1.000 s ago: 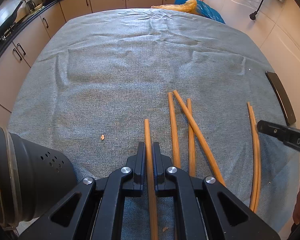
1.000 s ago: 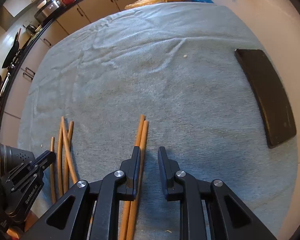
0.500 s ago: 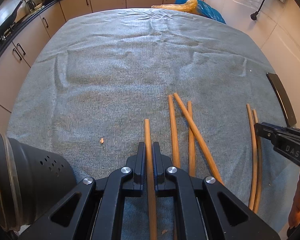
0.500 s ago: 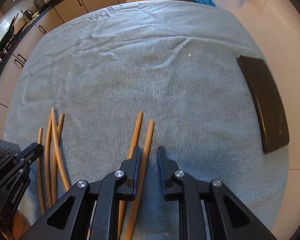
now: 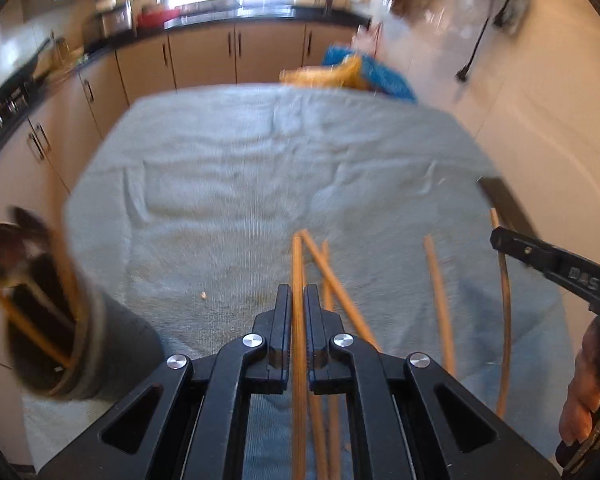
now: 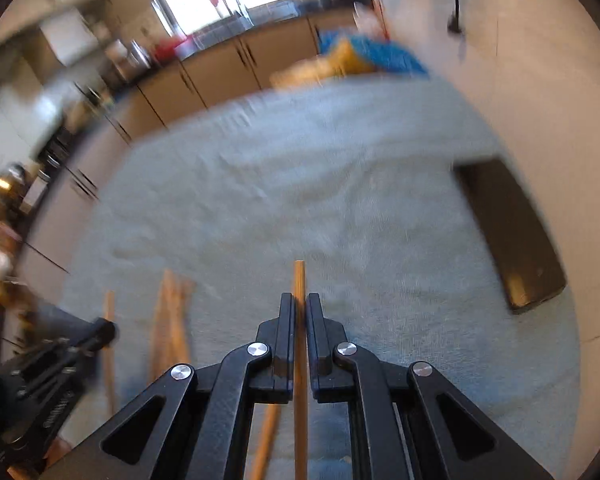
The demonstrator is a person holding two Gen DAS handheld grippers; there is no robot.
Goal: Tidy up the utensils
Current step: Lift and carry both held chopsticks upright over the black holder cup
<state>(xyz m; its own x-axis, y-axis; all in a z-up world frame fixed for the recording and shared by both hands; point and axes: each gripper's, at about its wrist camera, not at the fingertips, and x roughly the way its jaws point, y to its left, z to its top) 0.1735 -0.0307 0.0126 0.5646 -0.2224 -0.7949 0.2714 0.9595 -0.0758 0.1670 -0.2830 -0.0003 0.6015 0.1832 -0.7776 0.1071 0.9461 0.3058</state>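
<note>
My left gripper (image 5: 298, 300) is shut on a wooden chopstick (image 5: 297, 264) and holds it above the grey cloth (image 5: 260, 168). Several more chopsticks (image 5: 332, 280) lie on the cloth under and to the right of it. My right gripper (image 6: 299, 308) is shut on another chopstick (image 6: 299, 280), lifted off the cloth; it shows at the right edge of the left wrist view (image 5: 500, 236). One chopstick (image 6: 266, 440) lies below it. A black perforated utensil holder (image 5: 40, 320) with chopsticks inside stands at the left.
A flat black object (image 6: 512, 236) lies at the cloth's right edge. Blue and yellow bags (image 5: 360, 72) sit at the far end. Kitchen cabinets (image 5: 220, 56) run along the back and left. Both views are motion-blurred.
Both grippers have lifted and tilted up, each with a chopstick. The right gripper closed on its chopstick. The holder's open top now shows in the left wrist view.
</note>
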